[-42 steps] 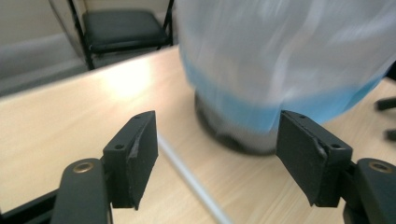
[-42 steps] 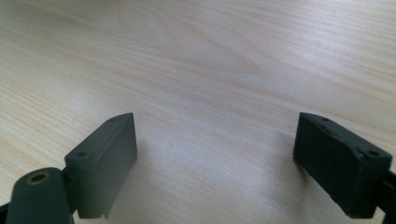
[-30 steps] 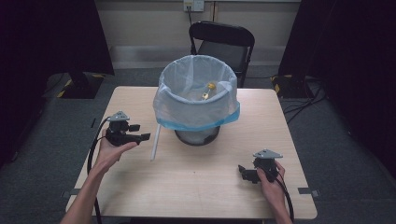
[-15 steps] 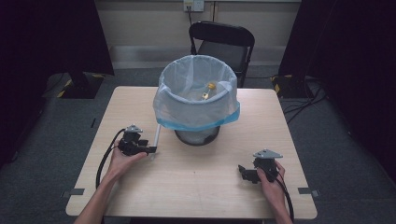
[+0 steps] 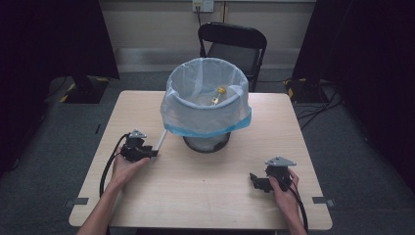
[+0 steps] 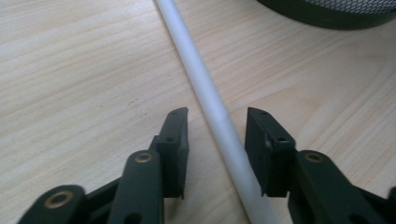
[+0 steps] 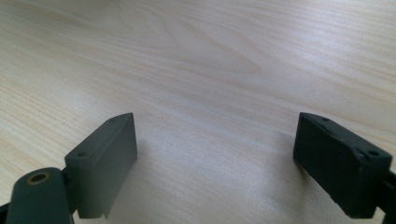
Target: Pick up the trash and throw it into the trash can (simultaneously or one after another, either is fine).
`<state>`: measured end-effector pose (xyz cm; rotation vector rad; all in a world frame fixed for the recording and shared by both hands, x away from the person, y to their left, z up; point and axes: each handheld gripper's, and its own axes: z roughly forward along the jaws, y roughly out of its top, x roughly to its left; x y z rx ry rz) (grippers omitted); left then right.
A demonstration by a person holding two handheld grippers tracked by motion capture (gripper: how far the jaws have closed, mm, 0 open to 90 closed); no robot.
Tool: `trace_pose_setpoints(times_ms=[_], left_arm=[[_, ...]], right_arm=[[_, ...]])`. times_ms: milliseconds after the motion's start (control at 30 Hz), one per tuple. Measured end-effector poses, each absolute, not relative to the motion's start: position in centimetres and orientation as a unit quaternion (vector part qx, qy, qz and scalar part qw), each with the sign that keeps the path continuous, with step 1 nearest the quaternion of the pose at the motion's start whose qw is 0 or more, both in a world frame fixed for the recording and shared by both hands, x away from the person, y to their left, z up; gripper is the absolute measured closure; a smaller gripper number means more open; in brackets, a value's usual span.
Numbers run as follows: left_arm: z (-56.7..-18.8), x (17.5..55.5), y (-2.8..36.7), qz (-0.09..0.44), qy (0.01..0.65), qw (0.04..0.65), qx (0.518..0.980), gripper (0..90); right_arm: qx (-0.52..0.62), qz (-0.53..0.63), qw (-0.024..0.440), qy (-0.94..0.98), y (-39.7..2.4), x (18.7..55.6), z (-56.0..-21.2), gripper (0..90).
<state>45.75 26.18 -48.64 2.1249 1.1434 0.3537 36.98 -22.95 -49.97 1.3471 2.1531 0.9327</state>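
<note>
My left claw [image 6: 217, 122] has been narrowing around the white rod [image 6: 205, 93] that lies on the table [image 6: 70, 70] mid-frame, pads not yet touching, so I keep it centred while my right claw [image 7: 215, 140] gapes wide, empty.

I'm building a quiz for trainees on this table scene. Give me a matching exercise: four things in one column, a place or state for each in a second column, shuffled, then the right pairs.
Things
1. white rod
2. left gripper
3. right gripper
4. bin

Places or states
A. jaws wide apart over bare wood
B. lined with a clear bag that has a blue edge
C. lies flat on the table between two black jaws
D. jaws just been closing, pads not yet pressing on the rod

Pairs: 1-C, 2-D, 3-A, 4-B
</note>
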Motion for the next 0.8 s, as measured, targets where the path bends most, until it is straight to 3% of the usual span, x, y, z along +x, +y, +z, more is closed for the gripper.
trace_pose_setpoints(times_ms=[533,800], left_arm=[[-48.8,45.4,27.5,0.165,0.452,0.337,0.809,79.0],[-48.8,45.3,28.3,0.159,0.467,0.343,0.799,80.1]], right_arm=[[0.486,0.337,0.216,0.777,-22.9,37.0,-50.0,12.7],[0.486,0.337,0.216,0.777,-22.9,37.0,-50.0,12.7]])
